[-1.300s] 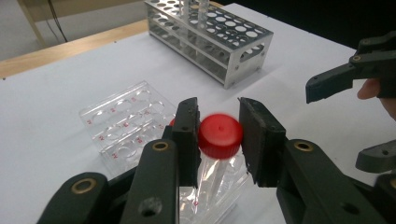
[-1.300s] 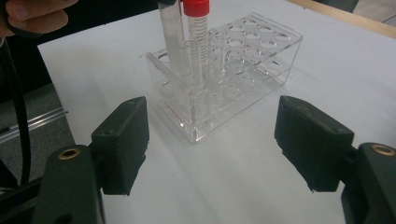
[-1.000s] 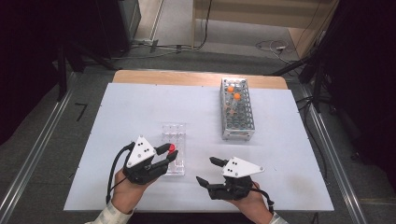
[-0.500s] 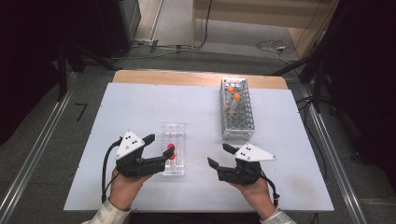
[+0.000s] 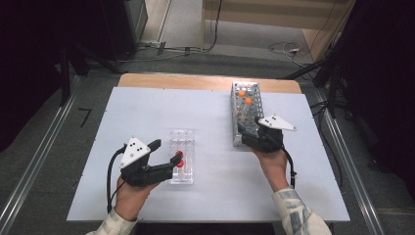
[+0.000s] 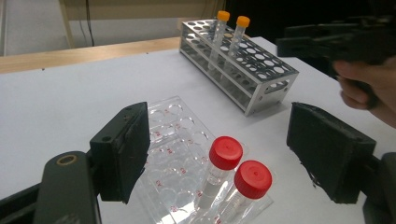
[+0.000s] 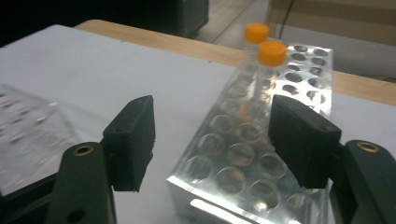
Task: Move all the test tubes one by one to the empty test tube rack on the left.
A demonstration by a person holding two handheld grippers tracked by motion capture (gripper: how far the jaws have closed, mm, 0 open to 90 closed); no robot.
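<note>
Item: two red-capped tubes [image 6: 225, 153], stood upright side by side in the near end of a clear plastic rack [image 5: 182, 155], which lies on the white tabletop [image 5: 147, 112] left of centre. Judged light, thin-walled and smooth; likely slippery on the bare barrel and easily tipped, since the clear rack looks shallow. Best taken just below the ribbed cap, pads square to the tube, then lifted straight up.

Item: two orange-capped tubes [image 7: 272, 52], seated in the far rows of a metal rack [image 5: 246, 113] at the right of the tabletop. This rack is judged stiff and heavier.

Left tool [image 5: 165, 152]: jaws spread, nothing gripped, set beside the red caps.

Right tool [image 5: 249, 134]: jaws have just been closing, yet are apart with nothing clamped, over the near end of the metal rack.
</note>
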